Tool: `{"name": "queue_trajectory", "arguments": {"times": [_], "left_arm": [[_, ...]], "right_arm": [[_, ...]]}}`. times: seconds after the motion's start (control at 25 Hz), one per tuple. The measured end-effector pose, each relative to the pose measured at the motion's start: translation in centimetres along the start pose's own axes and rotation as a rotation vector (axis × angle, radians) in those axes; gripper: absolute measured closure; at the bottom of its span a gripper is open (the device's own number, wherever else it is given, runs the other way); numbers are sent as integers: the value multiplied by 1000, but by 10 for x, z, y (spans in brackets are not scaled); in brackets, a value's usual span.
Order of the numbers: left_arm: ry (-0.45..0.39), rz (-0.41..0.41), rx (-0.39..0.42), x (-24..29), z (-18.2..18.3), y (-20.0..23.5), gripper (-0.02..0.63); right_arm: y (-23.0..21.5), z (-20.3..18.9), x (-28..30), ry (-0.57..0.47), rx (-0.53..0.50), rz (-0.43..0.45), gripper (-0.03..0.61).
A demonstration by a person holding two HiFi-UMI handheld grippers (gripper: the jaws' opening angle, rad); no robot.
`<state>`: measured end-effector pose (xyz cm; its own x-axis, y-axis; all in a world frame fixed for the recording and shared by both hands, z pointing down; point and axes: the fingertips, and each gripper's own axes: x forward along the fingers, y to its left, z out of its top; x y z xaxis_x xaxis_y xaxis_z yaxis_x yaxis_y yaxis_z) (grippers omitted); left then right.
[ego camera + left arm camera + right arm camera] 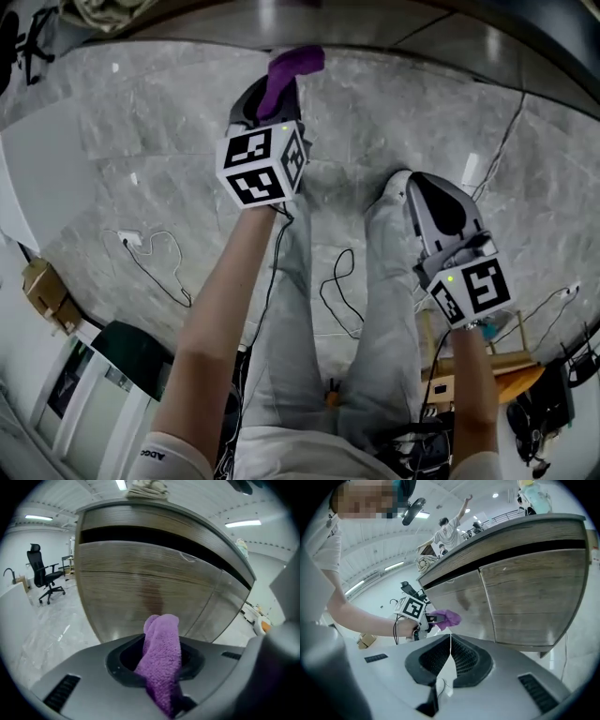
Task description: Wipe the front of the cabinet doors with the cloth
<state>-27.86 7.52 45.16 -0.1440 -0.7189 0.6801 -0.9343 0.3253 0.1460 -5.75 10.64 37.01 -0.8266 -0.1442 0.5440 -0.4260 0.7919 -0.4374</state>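
Grey marbled floor [141,131] runs up to the wooden cabinet [154,583]. An office chair [44,576] stands left of the cabinet, a folded towel [149,488] lies on top of it, and cables [155,253] trail before it. The left gripper [272,98] clamps the purple cloth [161,658] close before the cabinet doors. The right gripper [450,641], farther back from the cabinet, has its jaws pressed together on nothing.

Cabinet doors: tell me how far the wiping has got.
Done: the purple cloth is gripped in the left tongs. In hand: it is held out toward the cabinet doors, with no contact visible. Left: the wiping itself; the doors show no sure wiped patch. The right tongs are shut and empty.
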Motion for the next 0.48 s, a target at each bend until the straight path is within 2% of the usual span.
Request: {"name": "queue_trajectory", "arguments": {"times": [0.24,0.36,0.48], "left_arm": [[35,-125,72,53,-15,-120,522],[56,-141,76,78,-16,-148,522],[80,-129,86,100,-8,-150,522]], "right_arm": [[-57,-28,-53,-1,50,-63,551],[-82,-42,-73,-17,93,-108,552],[-96,-56,-80,-19,134,-142,551]]}}
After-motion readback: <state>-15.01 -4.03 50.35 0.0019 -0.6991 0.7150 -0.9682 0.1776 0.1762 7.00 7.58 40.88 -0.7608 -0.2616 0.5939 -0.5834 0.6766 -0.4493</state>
